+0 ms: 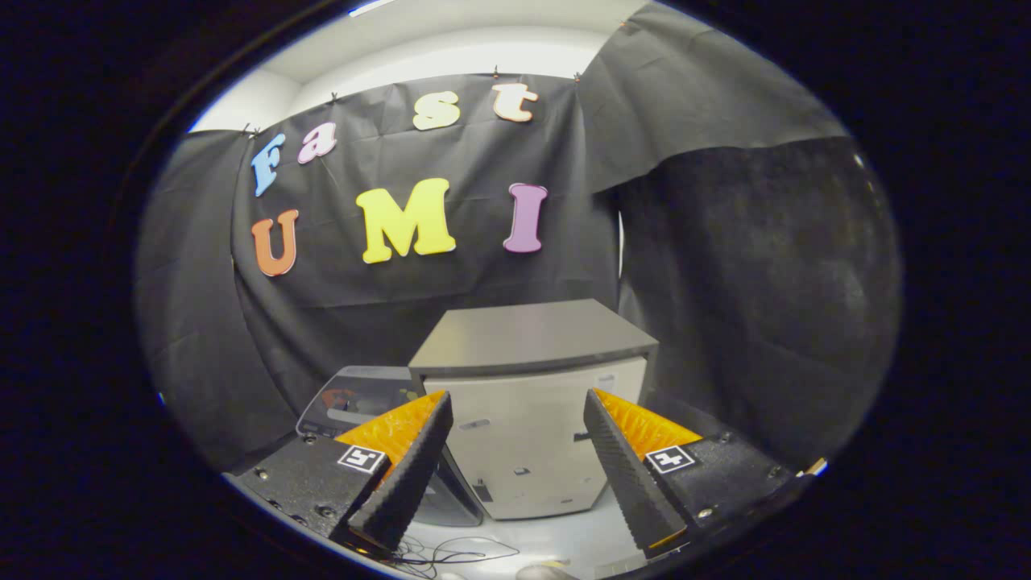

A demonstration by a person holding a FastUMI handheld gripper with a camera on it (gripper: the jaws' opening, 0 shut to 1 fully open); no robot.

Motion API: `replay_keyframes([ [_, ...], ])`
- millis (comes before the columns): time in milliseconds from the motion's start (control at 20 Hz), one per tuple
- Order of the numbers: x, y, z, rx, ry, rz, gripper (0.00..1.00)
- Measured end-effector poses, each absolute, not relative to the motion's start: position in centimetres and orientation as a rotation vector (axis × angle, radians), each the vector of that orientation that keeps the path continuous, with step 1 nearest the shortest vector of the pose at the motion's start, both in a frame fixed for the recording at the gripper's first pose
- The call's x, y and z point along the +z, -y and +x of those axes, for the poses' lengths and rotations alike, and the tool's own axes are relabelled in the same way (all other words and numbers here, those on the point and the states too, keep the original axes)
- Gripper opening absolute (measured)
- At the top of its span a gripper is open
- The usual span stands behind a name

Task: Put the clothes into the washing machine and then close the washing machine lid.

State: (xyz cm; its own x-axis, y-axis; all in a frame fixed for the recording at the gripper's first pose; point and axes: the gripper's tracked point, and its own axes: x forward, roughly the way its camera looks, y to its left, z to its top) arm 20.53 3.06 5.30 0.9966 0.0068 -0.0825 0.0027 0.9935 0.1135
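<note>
Washing machine sits dead ahead at twelve o'clock from the gripper, a pale box with a grey top, standing on a white table. Its door hangs out at ten o'clock. The gripper's fingers are spread wide, nothing between them. Black cloth wall behind.

Washing machine beyond the spread, empty tongs; its lid swung open, left — wall behind.

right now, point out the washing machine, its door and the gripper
washing machine (527,334): gripper view, on its grey top panel
door (362,403): gripper view, on the open door's window, beside the machine
gripper (517,431): gripper view, midway between the open fingertips, holding nothing
</note>
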Motion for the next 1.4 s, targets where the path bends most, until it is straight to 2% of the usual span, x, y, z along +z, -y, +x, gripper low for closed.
replay_keyframes([
  [500, -1.8, 3.7, 12.6, 0.014, -0.152, 0.078, 1.0],
  [1400, -2.0, 5.6, 7.6, -0.01, -0.149, 0.082, 1.0],
])
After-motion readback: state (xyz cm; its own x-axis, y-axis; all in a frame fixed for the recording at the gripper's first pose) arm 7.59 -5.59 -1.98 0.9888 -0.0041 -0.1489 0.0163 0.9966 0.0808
